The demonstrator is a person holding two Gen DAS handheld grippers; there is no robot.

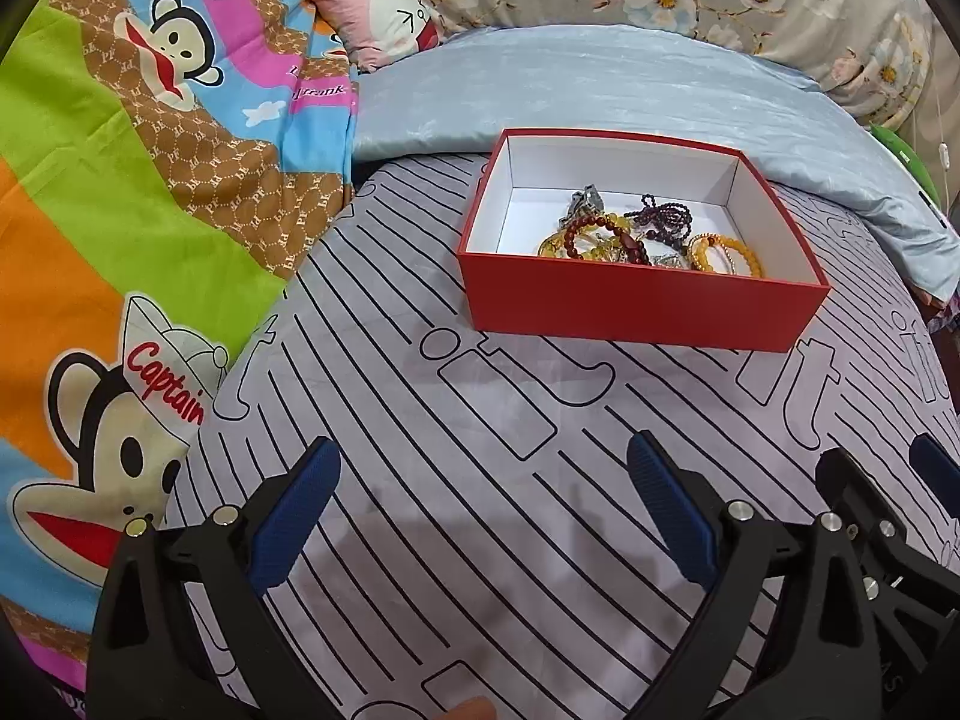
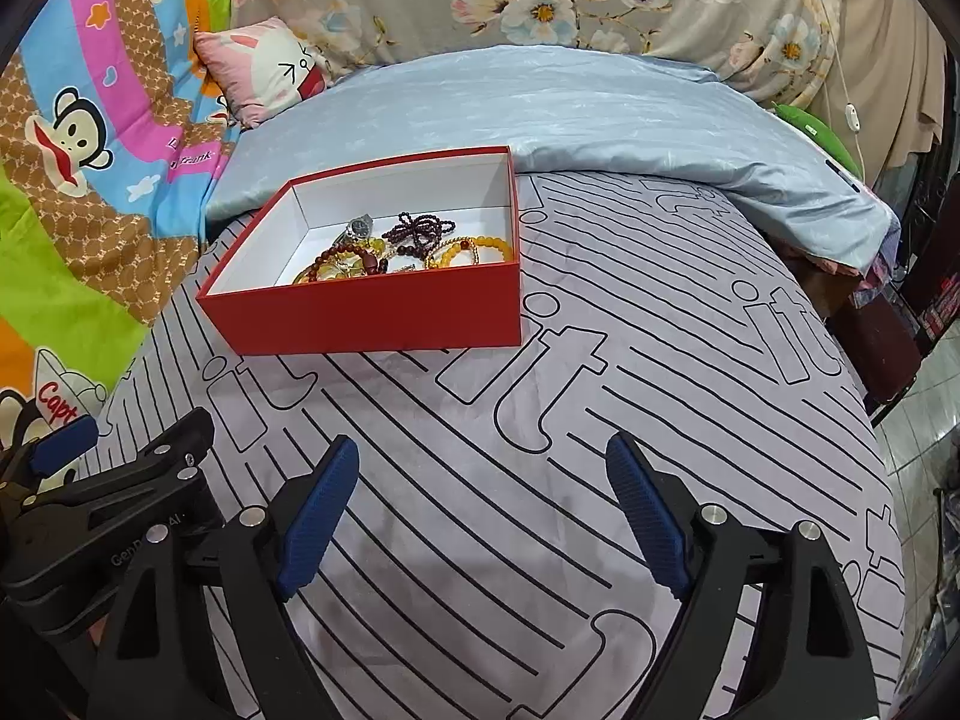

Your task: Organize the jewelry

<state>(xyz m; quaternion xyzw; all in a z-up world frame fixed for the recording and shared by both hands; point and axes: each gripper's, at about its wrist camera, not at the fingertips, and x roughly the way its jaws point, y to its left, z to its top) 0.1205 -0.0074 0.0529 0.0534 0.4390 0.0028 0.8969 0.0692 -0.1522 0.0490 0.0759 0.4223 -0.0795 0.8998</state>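
Note:
A red box [image 1: 642, 306] with a white inside sits on the striped bed sheet; it also shows in the right wrist view [image 2: 372, 315]. Inside lie dark red bead strings [image 1: 663, 219], yellow bead bracelets [image 1: 726, 252] and a metal watch [image 2: 360, 228]. My left gripper [image 1: 483, 468] is open and empty, low over the sheet in front of the box. My right gripper [image 2: 483, 468] is open and empty, in front and to the right of the box. The right gripper's fingers [image 1: 933, 471] show at the left view's right edge.
A light blue pillow [image 2: 540, 114] lies right behind the box. A colourful monkey-print blanket [image 1: 120, 210] covers the left. A small pink cushion [image 2: 264, 69] sits far left. The bed's edge drops to the floor [image 2: 924, 420] on the right.

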